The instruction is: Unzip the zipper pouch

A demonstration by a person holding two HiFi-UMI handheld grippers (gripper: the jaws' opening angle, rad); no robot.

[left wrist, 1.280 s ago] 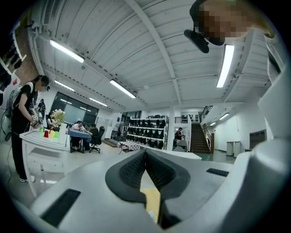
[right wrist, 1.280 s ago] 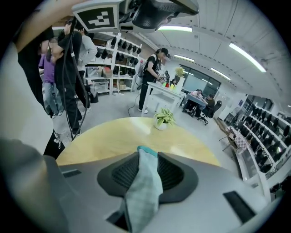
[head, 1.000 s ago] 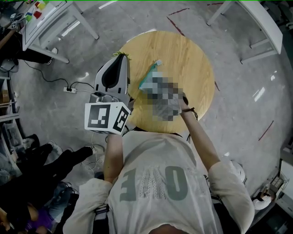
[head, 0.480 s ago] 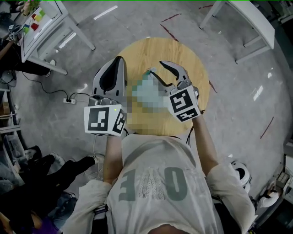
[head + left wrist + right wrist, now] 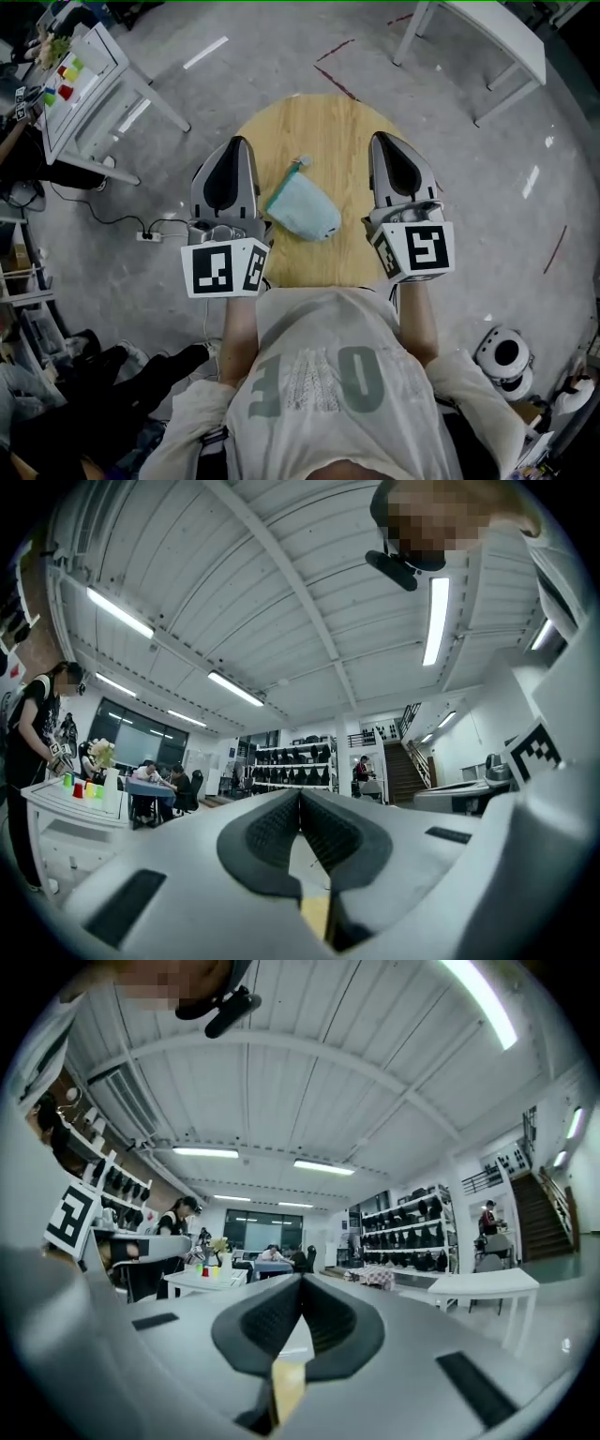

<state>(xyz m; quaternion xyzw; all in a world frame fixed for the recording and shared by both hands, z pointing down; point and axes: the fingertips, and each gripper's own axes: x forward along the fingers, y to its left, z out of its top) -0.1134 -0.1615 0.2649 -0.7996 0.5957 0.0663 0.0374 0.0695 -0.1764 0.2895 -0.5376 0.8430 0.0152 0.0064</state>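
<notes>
round wooden table (image 5: 319,122): a slumped teal zipper pouch (image 5: 302,208) between left gripper (image 5: 242,142) and right gripper (image 5: 381,139), fingers closed, empty.

Both forearms reach forward side by side. The left gripper (image 5: 236,150) sits at the left edge of the tabletop (image 5: 328,127), the right gripper (image 5: 386,148) over its right side. Both point away from the body, fingers pressed together, empty.

round wooden table (image 5: 349,122) — centre | white bench (image 5: 506,42) | power strip (image 5: 146,236) — floor (image 5: 525,216)
</notes>
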